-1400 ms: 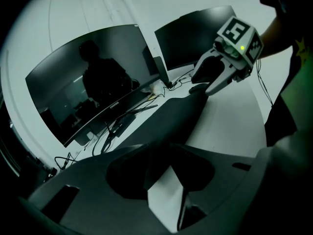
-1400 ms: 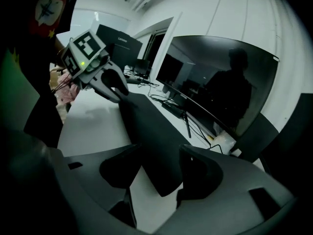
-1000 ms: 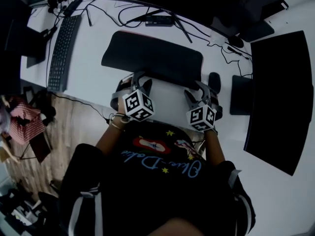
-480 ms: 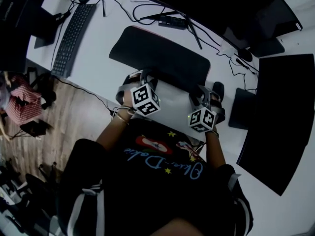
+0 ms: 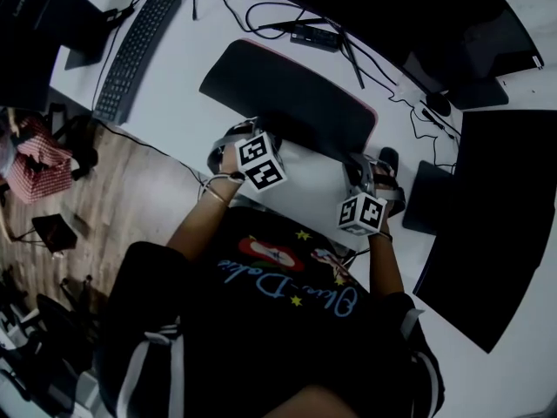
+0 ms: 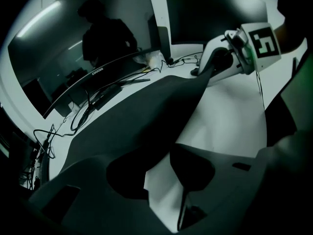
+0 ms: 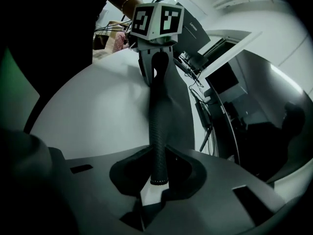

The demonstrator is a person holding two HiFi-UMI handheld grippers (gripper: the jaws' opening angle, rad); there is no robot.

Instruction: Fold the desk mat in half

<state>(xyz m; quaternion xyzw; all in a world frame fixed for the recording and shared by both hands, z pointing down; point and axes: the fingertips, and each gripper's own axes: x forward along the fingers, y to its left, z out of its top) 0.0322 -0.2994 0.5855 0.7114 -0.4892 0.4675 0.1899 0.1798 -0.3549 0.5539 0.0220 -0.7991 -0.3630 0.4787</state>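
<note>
Keyboard (image 5: 135,55) sits far left on the white desk (image 5: 178,94), well clear of the work. Your L gripper (image 6: 161,182) is at the near-left corner of the desk mat (image 5: 287,94), angled down at it. Jaws approx half open: mat edge lies against one pad and bare desk shows thru the gap to the other pad, so no squeeze on it. Mat is mid-desk, long side toward you, most of it flat, w/ a curved monitor (image 6: 88,48) behind it. Your R gripper (image 7: 156,182) is at the near-right corner. Its jaws have just been closing w/ the mat edge btwn them, and the pads are now tight on it from both sides. That corner rises off the desk into the jaws. In the R gripper view the edge runs edge-on from its jaws straight across to the L gripper. Dark screen (image 5: 492,216) fills the far right of the desk.
</note>
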